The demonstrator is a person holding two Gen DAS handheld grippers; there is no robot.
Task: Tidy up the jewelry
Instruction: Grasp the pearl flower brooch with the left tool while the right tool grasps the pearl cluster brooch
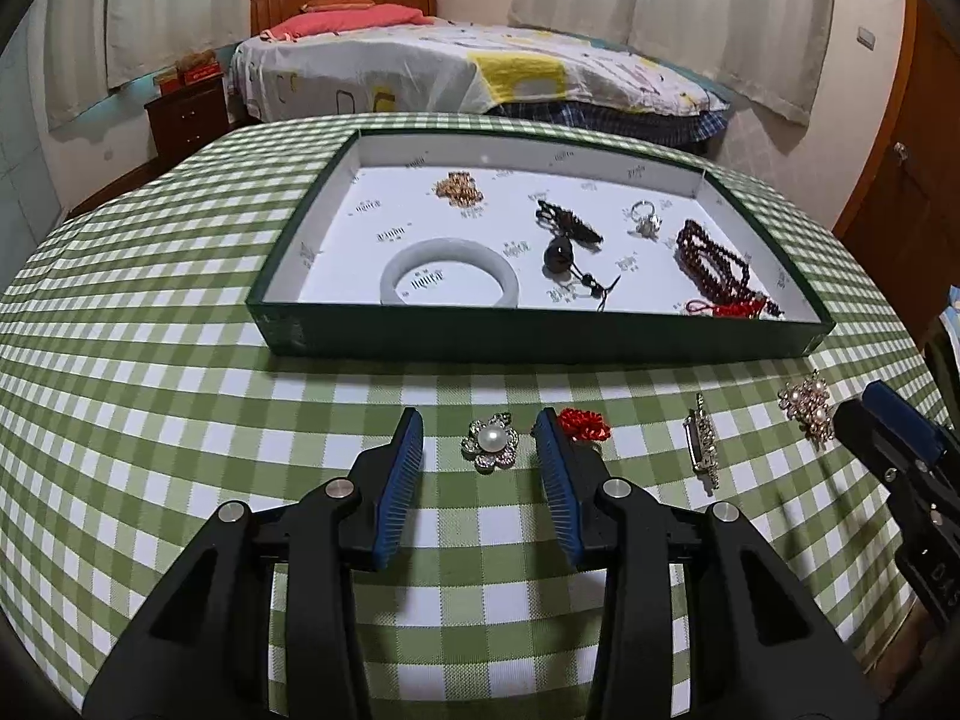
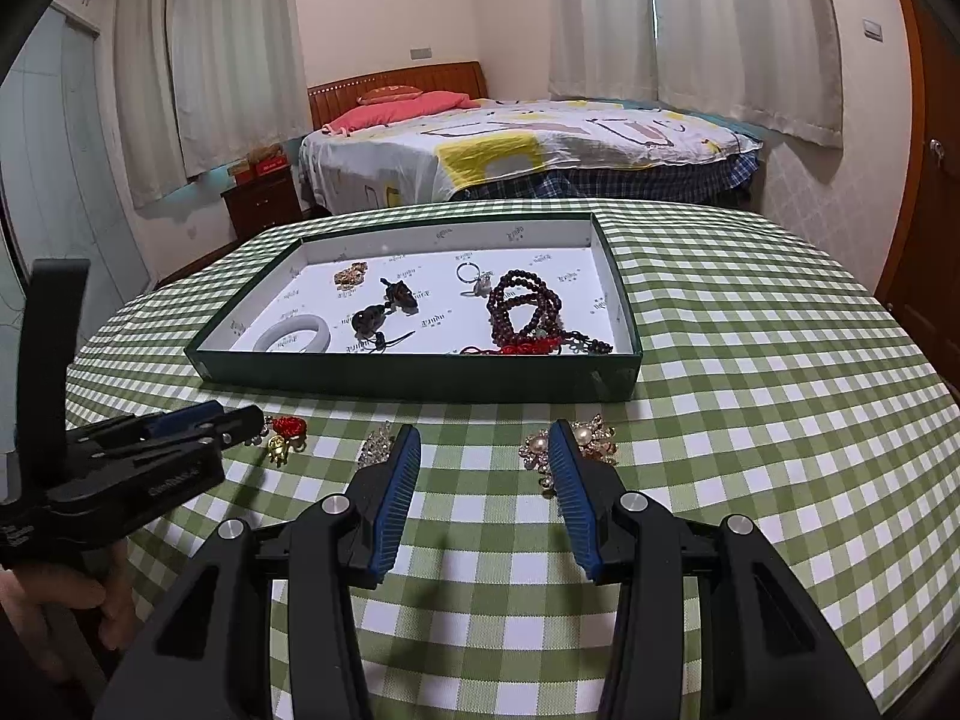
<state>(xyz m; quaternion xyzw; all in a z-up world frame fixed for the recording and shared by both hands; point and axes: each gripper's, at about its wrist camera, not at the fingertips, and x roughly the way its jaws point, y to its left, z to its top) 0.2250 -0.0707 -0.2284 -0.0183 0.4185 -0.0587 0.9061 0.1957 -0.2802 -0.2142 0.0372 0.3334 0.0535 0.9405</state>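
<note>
The left gripper (image 1: 480, 420) is held parted around a silver flower brooch with a pearl centre (image 1: 490, 441) on the green checked tablecloth (image 1: 180, 420) (untouched); the right gripper (image 2: 485, 435) is parted, empty, before the dark green tray (image 2: 420, 375).

You are working in a home bedroom. A made bed (image 2: 528, 144) is standing behind your table, wearing a white patterned cover, with a pink pillow (image 2: 396, 111) lying against a slatted wooden headboard (image 2: 396, 81). A dark wooden nightstand (image 2: 261, 204) is sitting beside it, carrying red boxes. Pale curtains (image 2: 744, 30) are hanging over the windows, and a wooden door (image 2: 927, 180) is showing at the right edge. Your table is wearing a green-and-white checked cloth (image 2: 750, 390), a domestic covering rather than a bench surface.
</note>
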